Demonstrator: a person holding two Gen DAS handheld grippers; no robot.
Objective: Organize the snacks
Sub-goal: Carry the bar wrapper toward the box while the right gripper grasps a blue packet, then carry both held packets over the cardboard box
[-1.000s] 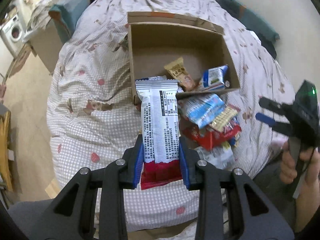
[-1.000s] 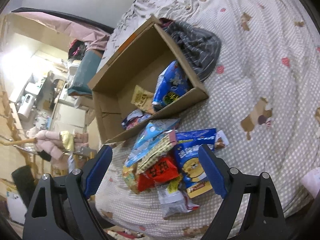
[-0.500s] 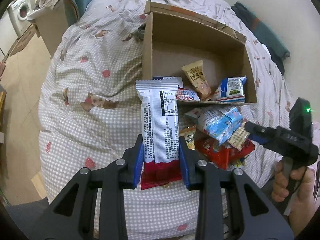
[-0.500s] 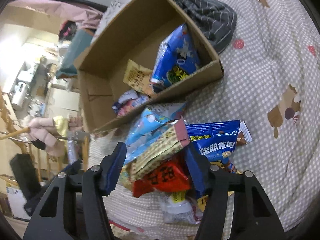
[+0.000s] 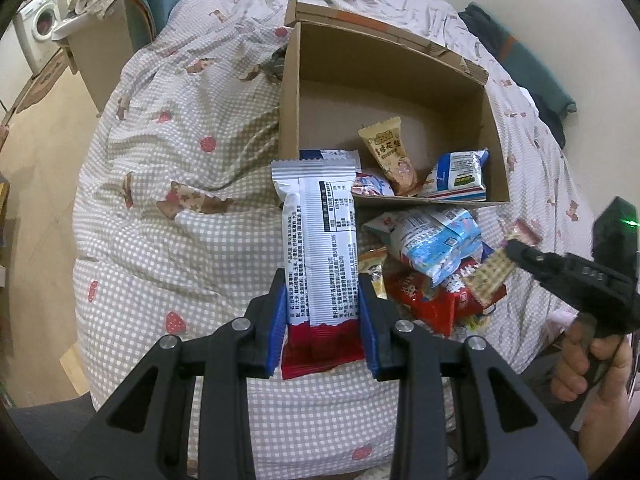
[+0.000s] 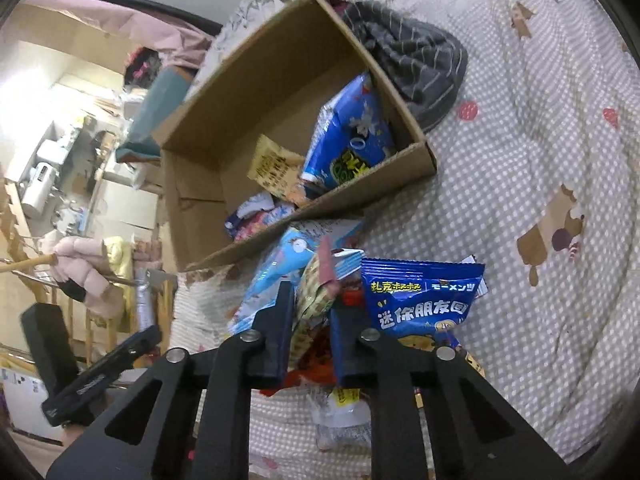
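Note:
My left gripper [image 5: 322, 280] is shut on a long white snack bar with a red end [image 5: 320, 240], held upright in front of the cardboard box [image 5: 384, 80]. The box holds a few packets, among them a yellow one [image 5: 390, 156] and a blue-white one [image 5: 460, 174]. Loose snacks are piled [image 5: 432, 248] on the quilt by the box's near wall. My right gripper [image 6: 312, 300] is down in that pile, its jaws closing tight on a yellow checked cracker packet [image 6: 316, 280]. A blue packet [image 6: 420, 300] lies just right of it.
A checked quilt [image 5: 180, 200] covers the bed, which drops off to the floor on the left. A grey striped cloth [image 6: 416, 64] lies against the box's far side. A person's hand [image 5: 592, 360] holds the right gripper's handle. A washing machine [image 5: 38, 32] stands far left.
The right gripper's jaws went from wide apart to closed on the cracker packet as it sank into the pile. The left gripper dropped a little, still holding the bar.

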